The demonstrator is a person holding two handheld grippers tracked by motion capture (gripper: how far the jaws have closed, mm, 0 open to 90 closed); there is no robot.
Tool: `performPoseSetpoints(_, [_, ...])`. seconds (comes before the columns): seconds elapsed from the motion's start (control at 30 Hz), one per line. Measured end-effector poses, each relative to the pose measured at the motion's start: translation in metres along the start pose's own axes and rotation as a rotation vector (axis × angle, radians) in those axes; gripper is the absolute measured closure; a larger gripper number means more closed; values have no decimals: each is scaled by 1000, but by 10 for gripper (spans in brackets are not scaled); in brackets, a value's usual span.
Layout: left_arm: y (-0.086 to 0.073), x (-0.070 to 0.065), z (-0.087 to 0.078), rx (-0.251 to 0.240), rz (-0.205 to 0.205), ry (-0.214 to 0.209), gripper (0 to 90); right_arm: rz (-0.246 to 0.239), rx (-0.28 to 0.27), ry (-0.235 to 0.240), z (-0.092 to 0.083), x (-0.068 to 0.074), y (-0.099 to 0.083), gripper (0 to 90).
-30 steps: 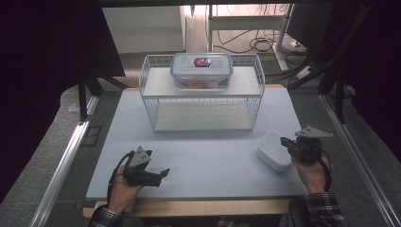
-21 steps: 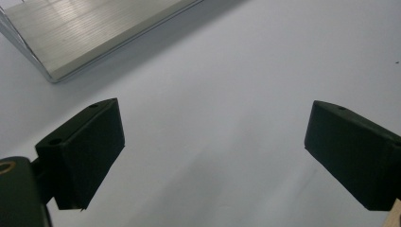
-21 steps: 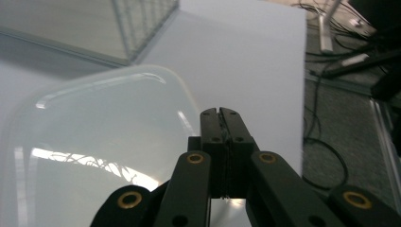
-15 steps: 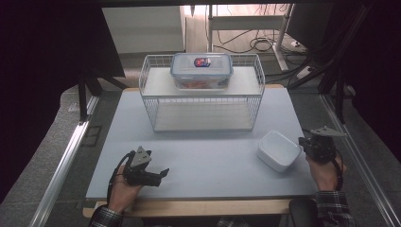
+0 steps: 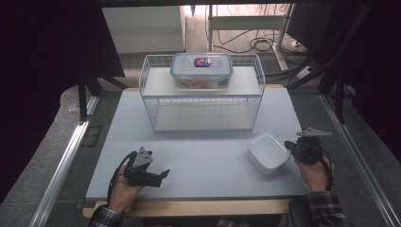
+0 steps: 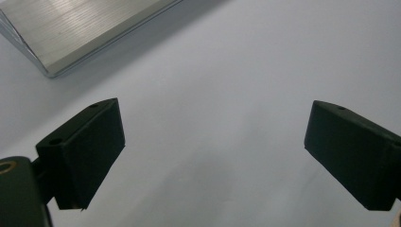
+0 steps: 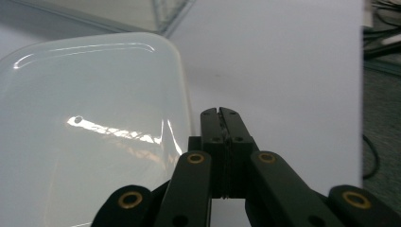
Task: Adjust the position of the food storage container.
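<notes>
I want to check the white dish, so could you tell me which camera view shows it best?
The high view: the whole white dish sits on the table beside the right gripper. The right gripper view gives a cropped close-up; the left gripper view faces bare tabletop.

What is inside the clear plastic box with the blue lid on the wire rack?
The clear plastic box with the blue lid sits on the white wire rack. Something reddish shows through its wall; what it is stays unclear. The lid hides the rest.

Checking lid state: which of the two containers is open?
The white container on the table beside the right gripper; it has no lid. The one on the wire rack has a blue-rimmed lid.
</notes>
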State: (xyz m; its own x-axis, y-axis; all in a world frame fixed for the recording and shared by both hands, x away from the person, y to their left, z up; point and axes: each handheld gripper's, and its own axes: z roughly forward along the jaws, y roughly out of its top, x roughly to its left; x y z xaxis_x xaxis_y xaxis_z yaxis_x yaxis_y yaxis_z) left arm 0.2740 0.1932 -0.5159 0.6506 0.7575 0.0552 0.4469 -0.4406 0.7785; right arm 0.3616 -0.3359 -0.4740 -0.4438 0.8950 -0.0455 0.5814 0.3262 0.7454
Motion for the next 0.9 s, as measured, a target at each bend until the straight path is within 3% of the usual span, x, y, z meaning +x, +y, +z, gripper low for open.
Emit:
performPoseSetpoints(0.33, [0, -1, 1, 7, 1, -4, 57, -20, 4, 133, 12, 33, 8, 892])
performPoseSetpoints(0.43, [1, -1, 2, 4, -7, -11, 57, -43, 9, 189, 19, 50, 13, 892])
performPoseSetpoints(0.67, [2, -2, 4, 3, -15, -25, 57, -76, 11, 271, 31, 78, 22, 893])
performPoseSetpoints(0.7, [2, -2, 4, 2, -17, -27, 57, -85, 9, 301, 35, 88, 24, 893])
performPoseSetpoints(0.77, [2, -3, 4, 8, -22, -37, 59, -108, 11, 319, 37, 98, 26, 893])
performPoseSetpoints(0.9, [2, -2, 3, 3, -35, -41, 60, -154, -2, 307, 35, 102, 27, 892])
